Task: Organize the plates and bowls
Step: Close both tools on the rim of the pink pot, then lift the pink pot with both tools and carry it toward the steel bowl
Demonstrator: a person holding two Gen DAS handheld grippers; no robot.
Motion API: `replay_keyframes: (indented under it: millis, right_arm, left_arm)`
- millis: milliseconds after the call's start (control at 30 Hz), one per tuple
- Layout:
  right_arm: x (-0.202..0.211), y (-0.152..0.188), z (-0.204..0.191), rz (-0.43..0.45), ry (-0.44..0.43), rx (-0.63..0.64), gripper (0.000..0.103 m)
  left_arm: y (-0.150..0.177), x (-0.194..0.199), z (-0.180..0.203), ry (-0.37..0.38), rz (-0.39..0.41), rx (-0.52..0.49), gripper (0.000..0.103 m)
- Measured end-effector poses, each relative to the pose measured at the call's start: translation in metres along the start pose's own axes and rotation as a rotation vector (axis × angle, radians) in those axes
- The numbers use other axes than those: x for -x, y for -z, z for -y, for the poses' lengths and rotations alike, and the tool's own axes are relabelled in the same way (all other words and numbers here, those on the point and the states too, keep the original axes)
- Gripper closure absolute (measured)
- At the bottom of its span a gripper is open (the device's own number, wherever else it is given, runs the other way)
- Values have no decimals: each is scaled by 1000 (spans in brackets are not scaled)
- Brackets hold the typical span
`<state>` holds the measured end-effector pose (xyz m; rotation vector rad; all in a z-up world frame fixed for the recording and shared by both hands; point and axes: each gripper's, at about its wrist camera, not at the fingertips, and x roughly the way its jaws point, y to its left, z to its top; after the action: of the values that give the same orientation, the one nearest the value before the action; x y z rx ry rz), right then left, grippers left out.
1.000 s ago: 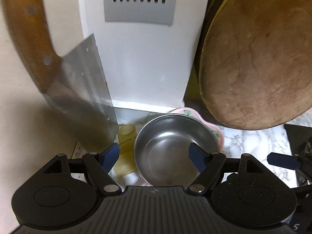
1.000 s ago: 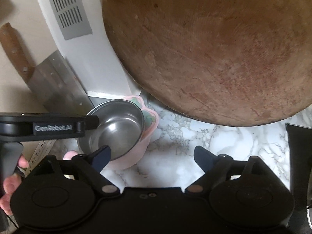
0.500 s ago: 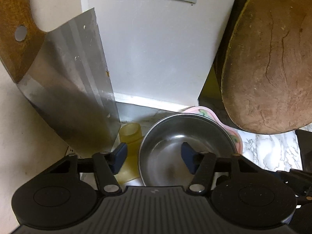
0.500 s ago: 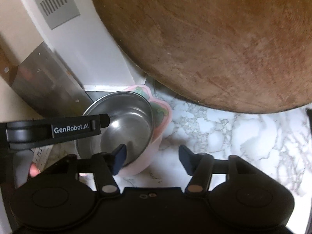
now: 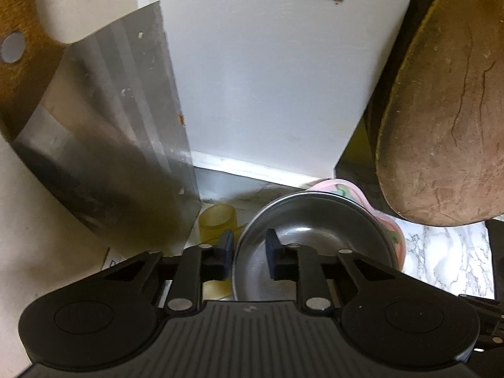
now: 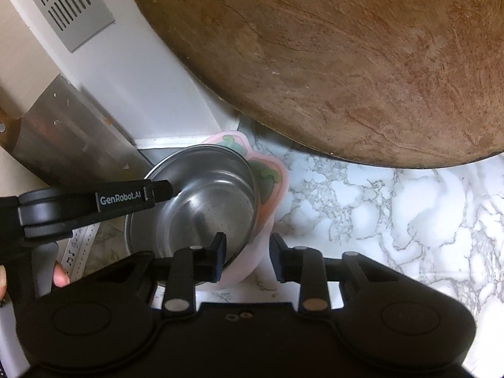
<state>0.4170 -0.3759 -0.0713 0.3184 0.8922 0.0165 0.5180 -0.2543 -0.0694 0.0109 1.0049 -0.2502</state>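
Note:
A steel bowl (image 5: 315, 242) (image 6: 214, 201) sits nested and tilted inside a pink flower-print bowl (image 5: 387, 223) (image 6: 271, 173) on the marble counter (image 6: 378, 204). My left gripper (image 5: 249, 252) (image 6: 167, 190) straddles the steel bowl's left rim, one pad outside the wall and one inside. Its jaws are closing and almost together on that rim. My right gripper (image 6: 247, 253) is closing on the near right side. One of its pads is inside the steel bowl and the other is against the pink bowl's outer wall, so both rims lie between them.
A cleaver (image 5: 110, 145) (image 6: 63, 126) leans on the wall at the left. A big round wooden chopping board (image 5: 447, 126) (image 6: 346, 63) stands over the bowls at the right. A white vented box (image 6: 69, 9) is behind, and a small yellow cup (image 5: 217, 217) is beside the steel bowl.
Both grippers came down and in toward the nested bowls. Their jaws went from wide apart to narrow, the left around the steel rim and the right around both bowl walls.

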Motion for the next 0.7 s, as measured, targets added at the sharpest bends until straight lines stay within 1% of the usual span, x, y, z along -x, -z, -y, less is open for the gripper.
replay_keyframes:
  millis: [67, 100, 367, 533, 700]
  right_arm:
    - [0, 0, -1, 5, -3, 11, 78]
    - [0, 0, -2, 9, -3, 21, 79]
    - [2, 0, -8, 28, 33, 56, 84]
    - [7, 2, -4, 19, 25, 52, 85]
    - [20, 6, -5, 35, 30, 69, 86]
  left_arm:
    - [0, 1, -2, -5, 0, 5, 91]
    - [1, 1, -2, -11, 1, 1, 92]
    - [5, 11, -3, -7, -1, -11, 93]
    - [10, 21, -1, -6, -4, -14, 93]
    - [16, 38, 4, -6, 7, -26, 93]
